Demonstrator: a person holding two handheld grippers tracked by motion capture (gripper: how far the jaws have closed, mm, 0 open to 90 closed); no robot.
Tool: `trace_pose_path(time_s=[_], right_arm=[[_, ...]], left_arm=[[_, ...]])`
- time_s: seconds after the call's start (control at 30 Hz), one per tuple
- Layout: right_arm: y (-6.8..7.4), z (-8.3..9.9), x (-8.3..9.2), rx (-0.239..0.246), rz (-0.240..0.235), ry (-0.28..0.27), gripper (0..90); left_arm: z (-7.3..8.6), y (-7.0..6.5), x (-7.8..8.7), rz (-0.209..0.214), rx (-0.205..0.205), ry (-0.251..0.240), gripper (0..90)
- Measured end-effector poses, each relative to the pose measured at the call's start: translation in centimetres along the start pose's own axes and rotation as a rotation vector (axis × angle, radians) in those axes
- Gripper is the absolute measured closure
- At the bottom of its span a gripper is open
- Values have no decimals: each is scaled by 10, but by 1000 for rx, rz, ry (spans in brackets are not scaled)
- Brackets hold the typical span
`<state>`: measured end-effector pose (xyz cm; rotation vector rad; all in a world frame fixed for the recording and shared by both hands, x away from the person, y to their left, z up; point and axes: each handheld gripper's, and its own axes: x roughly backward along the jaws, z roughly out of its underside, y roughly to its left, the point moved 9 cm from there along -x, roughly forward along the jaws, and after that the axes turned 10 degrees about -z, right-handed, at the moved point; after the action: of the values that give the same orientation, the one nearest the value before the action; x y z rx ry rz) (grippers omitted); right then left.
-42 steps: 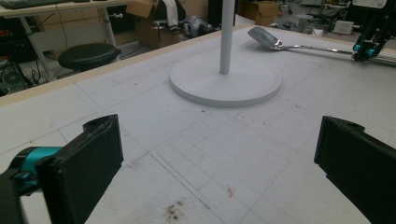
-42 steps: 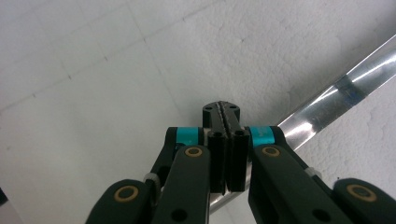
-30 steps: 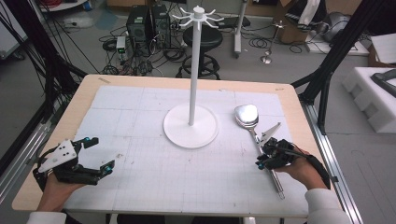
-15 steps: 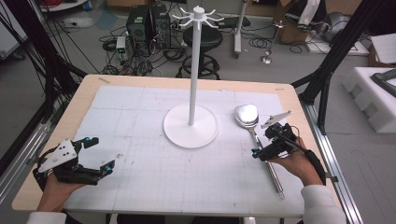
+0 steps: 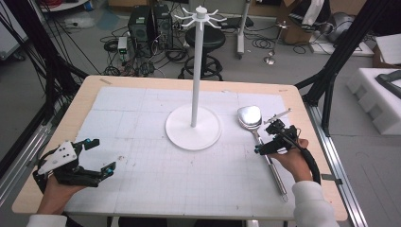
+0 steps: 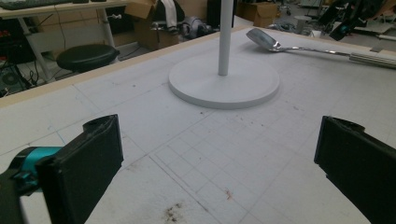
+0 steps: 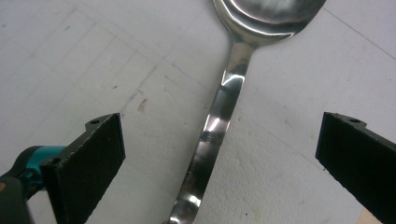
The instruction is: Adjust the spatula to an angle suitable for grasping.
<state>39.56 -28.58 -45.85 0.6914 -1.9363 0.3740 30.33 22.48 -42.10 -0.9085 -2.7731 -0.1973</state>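
I am lining up to pick the ladle off the table, where it lies just right of the white stand, bowl toward the far edge. My right gripper hangs over the neck of the handle, its jaws having just been opening and now spread wide, the slim, polished steel stem between them but untouched. Next I judge I must lower and pinch squarely (steel this glossy could slip). My left gripper rests spread, well left of the stand.
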Motion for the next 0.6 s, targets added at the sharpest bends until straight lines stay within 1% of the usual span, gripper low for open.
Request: trace_pose_path(time_s=[0.1, 0.13, 0.17, 0.2, 0.23, 0.47, 0.53, 0.57, 0.6], right_arm=[[-2, 1, -4, -17, 0, 13, 4], [-2, 2, -6, -35, -1, 13, 4], [-2, 2, -6, -35, -1, 13, 4], [-2, 3, -9, -51, -14, 17, 4], [-1, 4, -10, -57, -20, 23, 4], [-4, 7, -19, -64, -14, 51, 5], [-4, 8, -23, -72, -13, 69, 15], [-4, 8, -25, -78, -13, 74, 49], [-4, 8, -25, -78, -13, 74, 49]], left_arm=[[0, 0, 0, 1, 0, -1, 17], [0, 0, 0, 1, 1, 0, 17], [0, 0, 0, 1, 1, 0, 17], [0, 1, 0, -1, 2, 1, 17], [0, 1, 0, -1, 2, 1, 17], [1, 0, -1, 1, 1, 2, 17], [1, 0, -1, 1, 1, 3, 17], [1, 0, -1, 1, 0, 4, 17], [1, 0, -1, 0, 1, 4, 17]])
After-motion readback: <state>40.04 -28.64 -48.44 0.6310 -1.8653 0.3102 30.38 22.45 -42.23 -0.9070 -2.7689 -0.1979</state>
